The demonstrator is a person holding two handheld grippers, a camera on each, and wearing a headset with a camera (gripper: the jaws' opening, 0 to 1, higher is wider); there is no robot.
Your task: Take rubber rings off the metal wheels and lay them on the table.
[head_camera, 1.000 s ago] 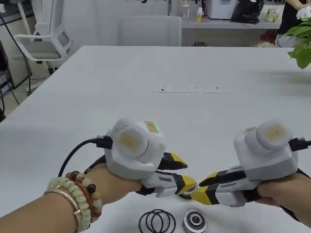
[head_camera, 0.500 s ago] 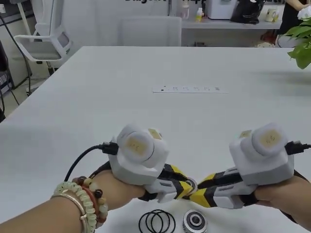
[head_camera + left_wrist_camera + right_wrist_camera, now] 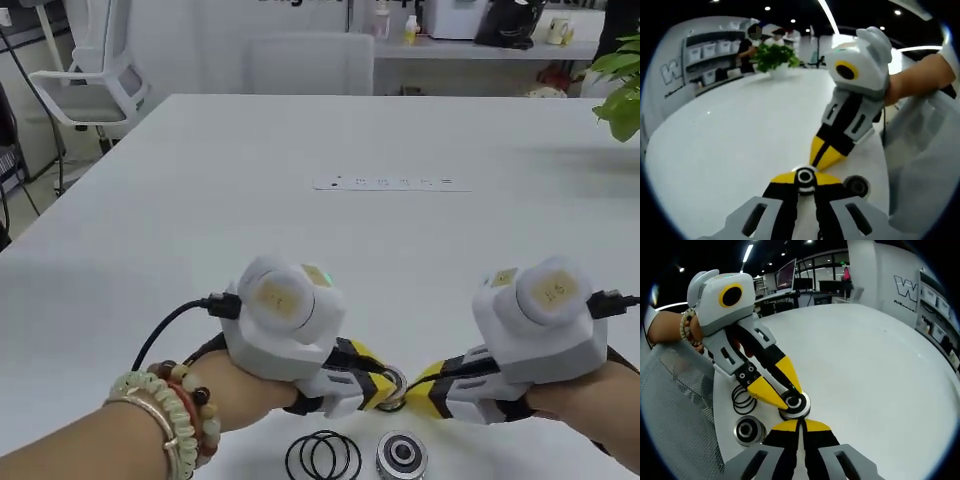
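Closer together than a second ago, both tongs now meet tip to tip low over the near edge of the tabletop (image 3: 300, 200), and the upper yellow tip of my left tongs (image 3: 378, 385) has come down toward its partner. Those left tongs are narrowed onto a small metal wheel (image 3: 795, 403), a shiny silver disc with a dark centre, with one yellow tip on each side of it, and they hold it just above the smooth white surface. My right tongs (image 3: 415, 392) have their black-and-yellow tips pressed together into one point that touches the wheel's rim. Whether they pinch a ring there I cannot tell, nor whether a ring is on this wheel at all. Loose rubber rings (image 3: 323, 456), thin black loops, lie flat and overlapping on the tabletop just in front of my left hand. Beside them, to the right, a second wheel (image 3: 402, 455) lies flat, with a bright metal rim and a dark hub. Neither the rings nor that wheel has shifted since the earlier frames. Bead bracelets (image 3: 165, 410) in pale green and brown circle my left wrist.
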